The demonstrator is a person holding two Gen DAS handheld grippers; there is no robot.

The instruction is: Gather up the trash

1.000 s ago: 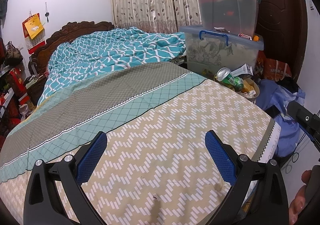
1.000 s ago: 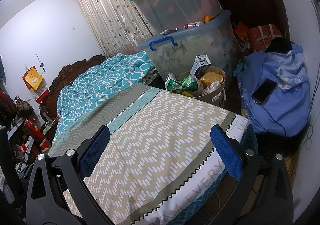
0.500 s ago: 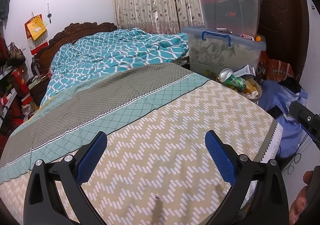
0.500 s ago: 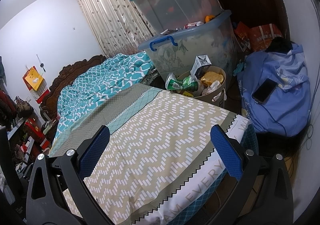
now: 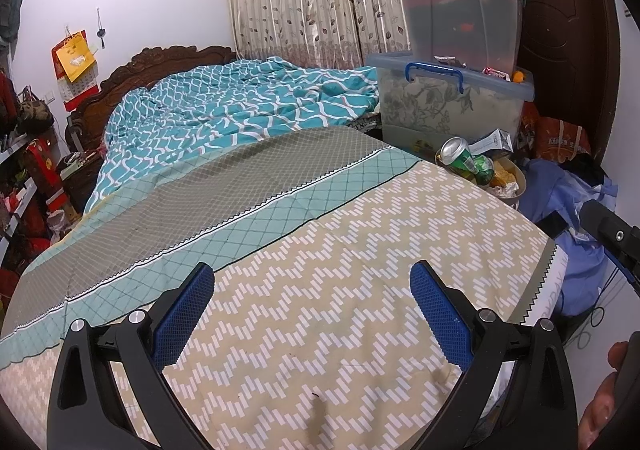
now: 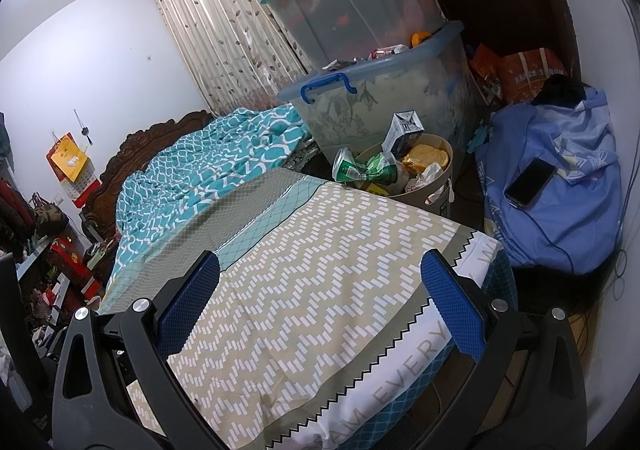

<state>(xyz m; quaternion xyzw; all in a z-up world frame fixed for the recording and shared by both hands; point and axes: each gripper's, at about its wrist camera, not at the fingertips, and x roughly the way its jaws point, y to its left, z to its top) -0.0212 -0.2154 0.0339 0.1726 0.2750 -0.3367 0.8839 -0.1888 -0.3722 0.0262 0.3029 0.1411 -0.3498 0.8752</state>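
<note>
L tool (image 5: 312, 314) spread wide, nothing in it, over the bed (image 5: 320, 250); R tool (image 6: 320, 302) likewise agape and bare, near the bed's foot corner. No litter on the cover that I can see. Trash sits in the bin (image 6: 434, 185) beyond the bed edge: green can (image 6: 360, 169), carton (image 6: 404, 129). My read: collection done or nearly. Next: scan for strays.

"AM EVERY" is being read along the white border of the bedsheet (image 6: 404, 366); other printing is being left illegible.
</note>
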